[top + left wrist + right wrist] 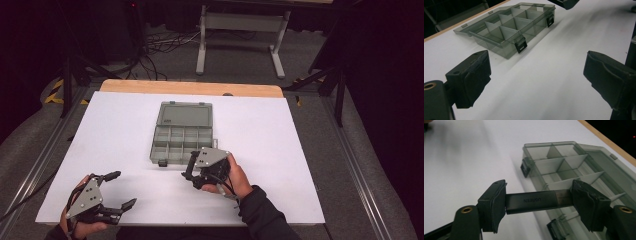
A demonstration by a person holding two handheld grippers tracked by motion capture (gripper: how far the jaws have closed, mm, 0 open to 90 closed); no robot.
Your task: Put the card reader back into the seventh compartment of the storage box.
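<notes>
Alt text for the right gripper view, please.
The right gripper clamps a dark stick marked UGREEN endwise between its pads, just in front of an open, empty divided box on a white table.

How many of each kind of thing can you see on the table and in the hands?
Clear grey divided box, lid open: 1
Black latches on the box front: 2
Dark stick marked UGREEN, clamped in the right gripper: 1
Grippers, left gripper and right gripper: 2
Total: 6
</notes>
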